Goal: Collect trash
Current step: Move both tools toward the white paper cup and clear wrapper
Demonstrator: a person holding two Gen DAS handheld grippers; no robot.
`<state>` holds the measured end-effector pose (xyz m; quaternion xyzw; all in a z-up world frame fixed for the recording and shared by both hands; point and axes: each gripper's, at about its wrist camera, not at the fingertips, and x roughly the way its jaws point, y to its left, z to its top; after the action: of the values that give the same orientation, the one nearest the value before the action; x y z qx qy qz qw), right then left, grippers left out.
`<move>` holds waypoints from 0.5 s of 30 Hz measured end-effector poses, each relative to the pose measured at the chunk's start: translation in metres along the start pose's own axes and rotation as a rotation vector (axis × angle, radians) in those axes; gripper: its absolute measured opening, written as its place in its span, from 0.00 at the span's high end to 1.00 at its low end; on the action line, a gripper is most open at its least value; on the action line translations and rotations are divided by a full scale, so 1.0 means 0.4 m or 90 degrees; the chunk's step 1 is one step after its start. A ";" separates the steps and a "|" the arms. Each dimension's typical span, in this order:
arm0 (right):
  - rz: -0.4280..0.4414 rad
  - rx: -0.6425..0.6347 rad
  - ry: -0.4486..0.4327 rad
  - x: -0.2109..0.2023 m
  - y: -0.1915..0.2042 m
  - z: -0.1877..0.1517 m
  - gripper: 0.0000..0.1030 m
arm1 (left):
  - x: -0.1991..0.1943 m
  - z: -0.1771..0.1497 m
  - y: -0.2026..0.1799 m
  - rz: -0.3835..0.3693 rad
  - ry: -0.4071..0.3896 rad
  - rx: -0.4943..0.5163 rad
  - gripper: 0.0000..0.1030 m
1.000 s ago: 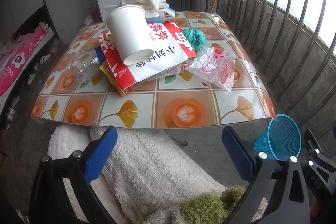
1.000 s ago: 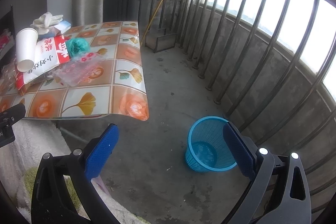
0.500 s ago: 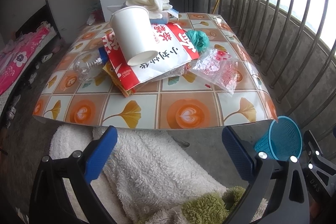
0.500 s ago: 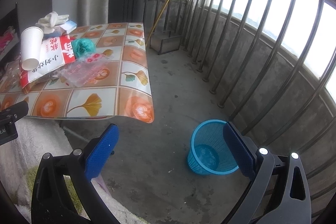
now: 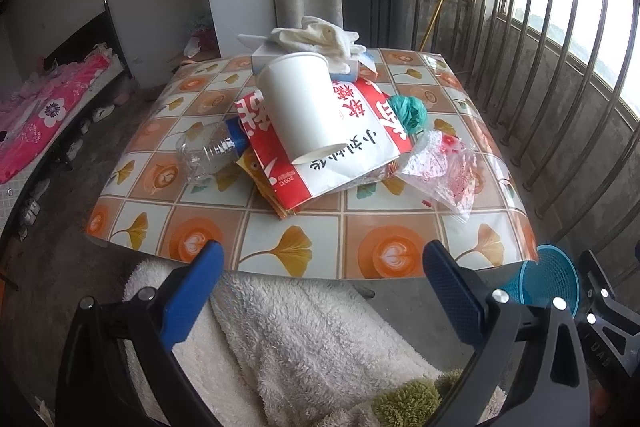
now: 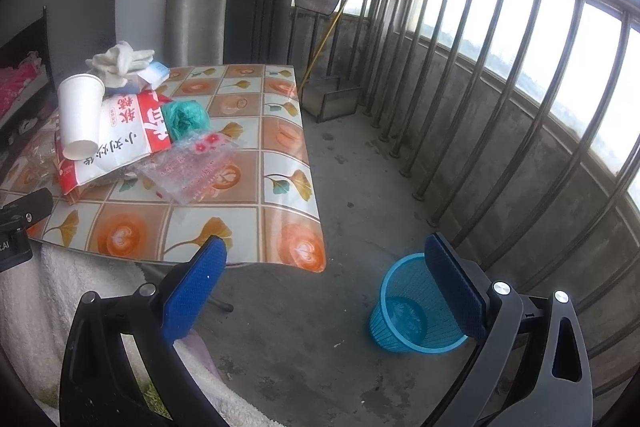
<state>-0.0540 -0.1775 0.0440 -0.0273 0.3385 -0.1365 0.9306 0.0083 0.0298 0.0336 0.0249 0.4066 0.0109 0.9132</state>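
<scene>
On the balcony's tiled-pattern table (image 5: 404, 227), piled trash (image 5: 320, 143); both hand-held grippers wide, empty.

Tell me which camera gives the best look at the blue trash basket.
The right wrist view: the blue trash basket stands on the floor, its inside visible. The left wrist view catches only a sliver past the table's corner.
</scene>
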 end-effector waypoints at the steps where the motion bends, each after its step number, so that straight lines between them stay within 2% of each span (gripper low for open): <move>1: 0.002 0.001 0.000 -0.002 0.006 0.004 0.07 | -0.001 0.004 0.006 0.000 0.000 0.000 0.05; 15: 0.020 -0.006 0.002 -0.023 0.125 0.043 0.07 | 0.009 0.054 0.126 0.006 0.003 -0.018 0.05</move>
<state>-0.0380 -0.1277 0.0555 -0.0258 0.3412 -0.1200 0.9319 0.0270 0.0793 0.0481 0.0138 0.4088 0.0210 0.9123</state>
